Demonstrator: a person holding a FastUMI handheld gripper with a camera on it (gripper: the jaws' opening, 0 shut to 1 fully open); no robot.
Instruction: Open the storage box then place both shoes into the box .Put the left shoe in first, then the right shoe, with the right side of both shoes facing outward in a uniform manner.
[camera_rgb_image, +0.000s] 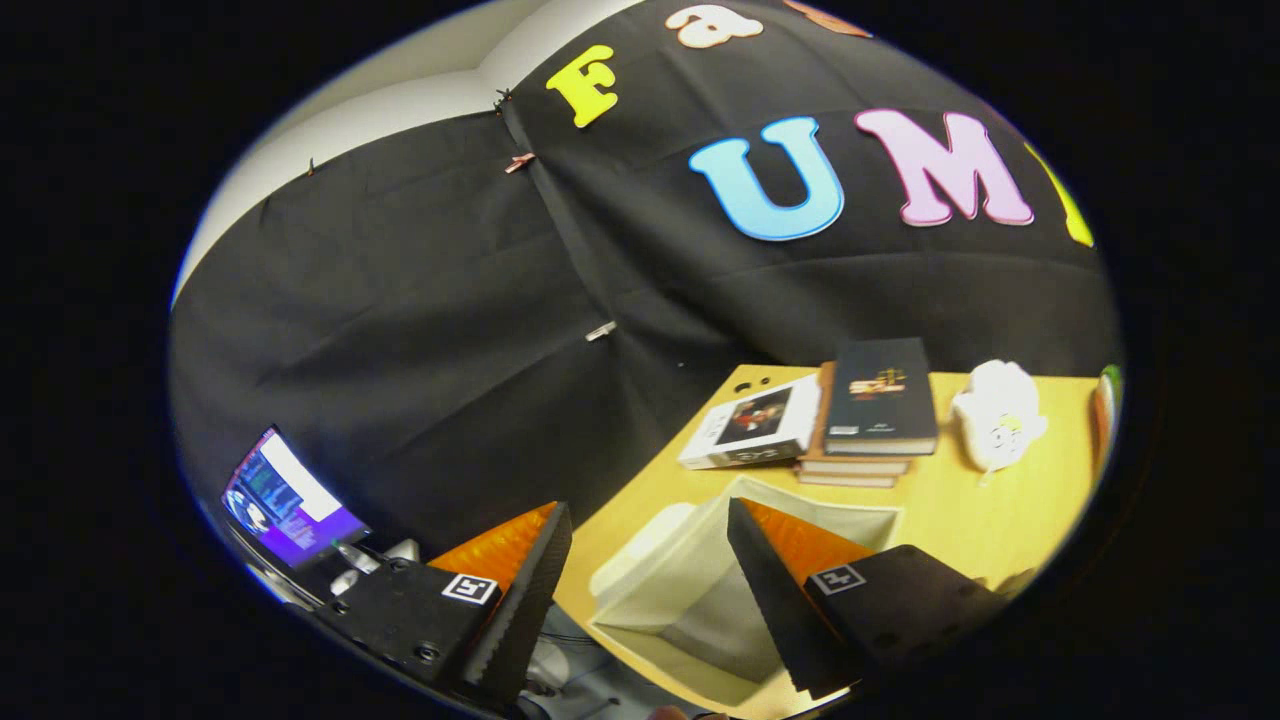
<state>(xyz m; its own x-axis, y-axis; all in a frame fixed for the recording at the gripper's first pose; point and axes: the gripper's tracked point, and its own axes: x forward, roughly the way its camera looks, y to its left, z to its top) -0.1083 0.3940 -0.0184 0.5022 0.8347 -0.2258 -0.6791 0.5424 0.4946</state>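
Note:
My gripper (650, 530) is open, held tilted above the table, with nothing between its black, orange-backed fingers (525, 590). Below and between the fingers stands the white storage box (690, 590), open at the top, its pale inside showing. A white rounded thing (640, 550), perhaps the lid or a shoe, lies against the box's left side; I cannot tell which. The right finger (775, 590) covers part of the box's inside.
The box stands on a light wooden table (960, 510). Beyond it lie a white book (755, 425) and a dark book on a small stack (875, 405). A white plush toy (1000, 415) sits to their right. A lit screen (285, 500) stands off the table, left.

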